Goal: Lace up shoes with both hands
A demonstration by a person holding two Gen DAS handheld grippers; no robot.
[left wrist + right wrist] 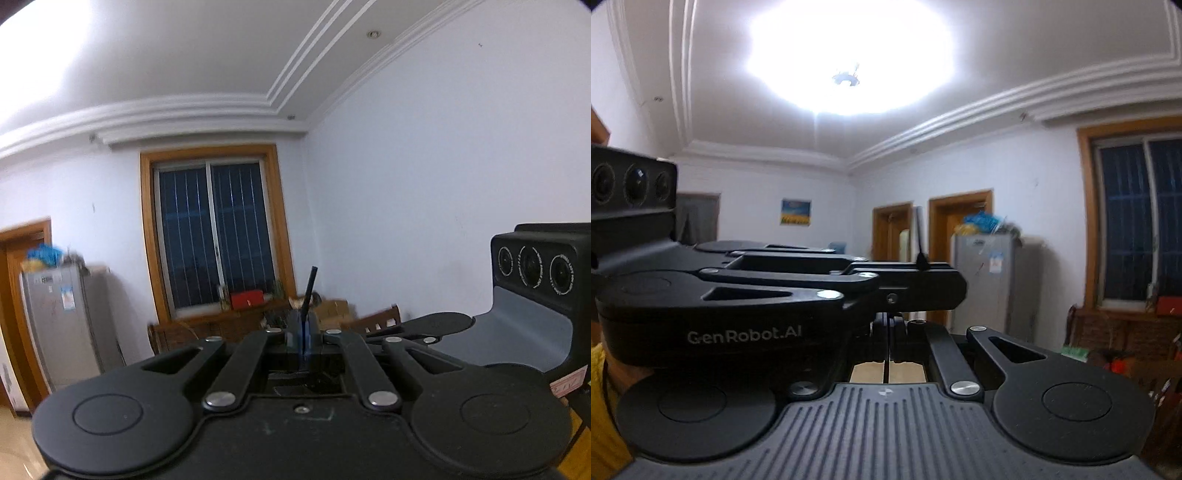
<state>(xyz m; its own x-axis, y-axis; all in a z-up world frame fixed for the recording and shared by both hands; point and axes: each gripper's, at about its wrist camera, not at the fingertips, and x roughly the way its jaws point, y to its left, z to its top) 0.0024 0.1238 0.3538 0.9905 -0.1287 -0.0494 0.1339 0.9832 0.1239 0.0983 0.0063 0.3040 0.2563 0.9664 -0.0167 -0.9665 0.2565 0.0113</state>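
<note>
Both views tilt up at the room, and no shoe shows in either. In the left wrist view my left gripper (303, 334) is shut on a black shoelace (309, 291), whose stiff tip sticks up from between the blue pads. In the right wrist view the left gripper (956, 291) crosses in front from the left, with the same lace tip (920, 243) standing above it. My right gripper (888, 332) sits just behind and under it. Its fingers are pressed together, and their tips are hidden, so I cannot tell if they hold anything. The right gripper's camera housing (532, 269) is close at the right.
A grey fridge (62, 325) stands at the left wall beside a wooden door frame. A dark window (218, 236) sits above a cluttered wooden sideboard (236, 325). A bright ceiling lamp (846, 77) glares overhead. A yellow sleeve (602, 398) is at the lower left.
</note>
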